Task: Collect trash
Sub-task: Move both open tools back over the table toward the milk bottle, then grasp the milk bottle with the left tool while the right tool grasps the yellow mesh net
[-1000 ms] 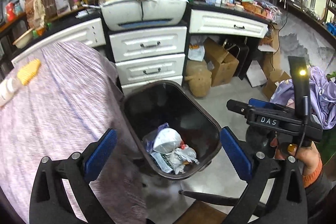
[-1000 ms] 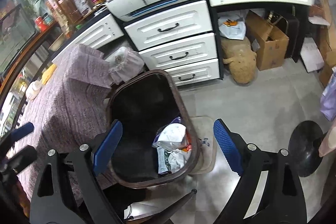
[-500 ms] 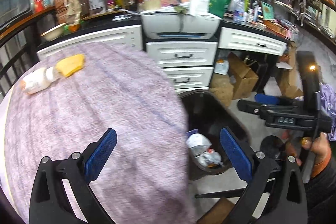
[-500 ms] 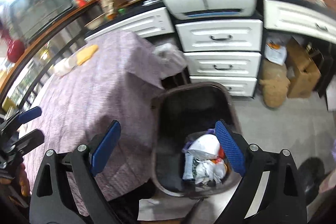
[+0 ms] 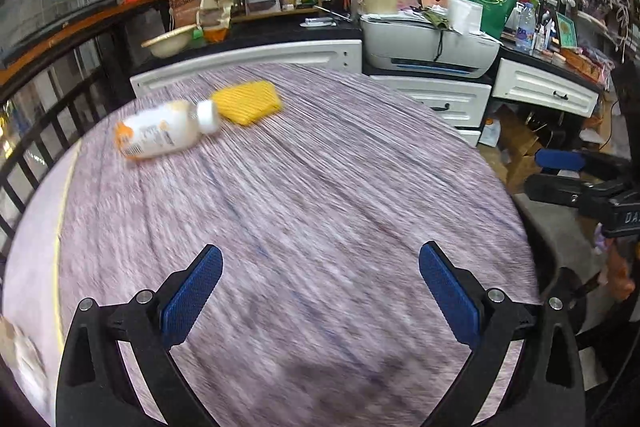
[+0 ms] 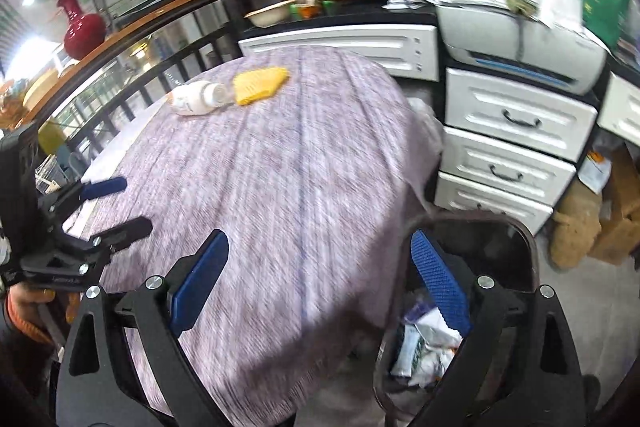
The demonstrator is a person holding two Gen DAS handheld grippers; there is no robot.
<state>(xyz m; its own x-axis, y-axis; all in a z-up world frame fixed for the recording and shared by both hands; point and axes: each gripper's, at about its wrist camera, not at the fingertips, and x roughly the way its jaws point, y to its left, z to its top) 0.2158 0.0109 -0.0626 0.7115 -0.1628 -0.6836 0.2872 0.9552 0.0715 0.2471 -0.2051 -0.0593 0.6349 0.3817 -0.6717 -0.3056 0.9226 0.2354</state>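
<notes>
Bottle [image 6: 196,99] lying beside yellow pouch [image 6: 259,86]; bin [image 6: 472,291] w/ trash.

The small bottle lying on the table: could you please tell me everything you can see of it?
The bottle is a small, pale cream one, plastic by the look of it, with a white cap and a label carrying orange patches; motion blur hides the print. It lies on its side on the purple striped tablecloth, near the far left edge of the table, cap toward the yellow ribbed packet. In the right wrist view the cap meets the packet's edge. Neither gripper is near it.
</notes>
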